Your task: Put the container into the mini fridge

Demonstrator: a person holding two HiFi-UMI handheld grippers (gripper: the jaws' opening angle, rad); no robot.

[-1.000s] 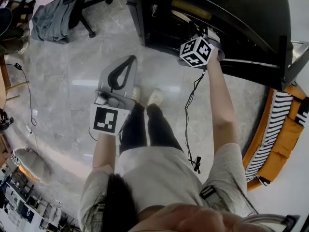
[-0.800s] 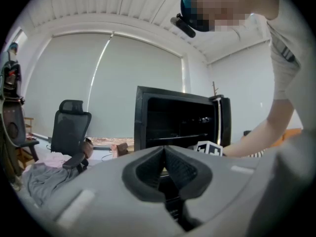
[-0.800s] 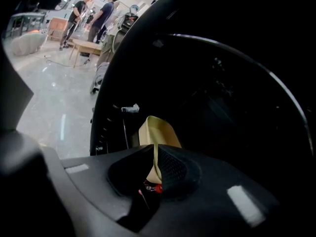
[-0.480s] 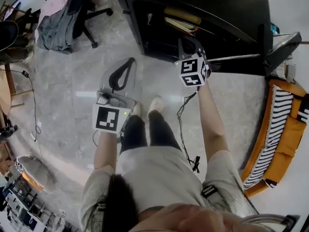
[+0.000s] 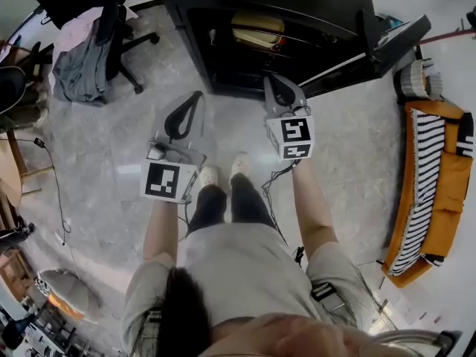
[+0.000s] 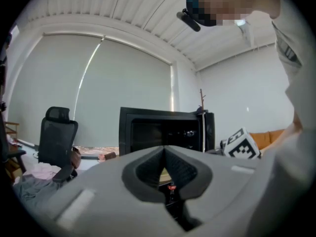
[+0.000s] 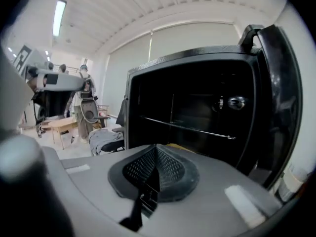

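Note:
The black mini fridge (image 5: 223, 50) stands open on the floor ahead of me, its door (image 5: 387, 39) swung out to the right. A yellowish container (image 5: 256, 30) lies on the wire shelf inside. My right gripper (image 5: 274, 82) hangs just in front of the opening, jaws shut with nothing between them. In the right gripper view the fridge interior (image 7: 197, 107), its wire shelf (image 7: 190, 127) and the door (image 7: 276, 93) fill the frame beyond the right gripper (image 7: 157, 149). My left gripper (image 5: 195, 97) is shut and empty, further left. Past the left gripper (image 6: 164, 150) the fridge (image 6: 148, 127) shows.
An office chair draped with clothes (image 5: 93, 50) stands at the left, also the chair (image 6: 57, 137) in the left gripper view. An orange sofa with a striped blanket (image 5: 431, 169) is at the right. A cable (image 5: 48, 162) trails over the grey floor.
My right gripper has drawn back from the fridge opening toward my body. The left gripper has hardly moved. More of the fridge and its open door shows now.

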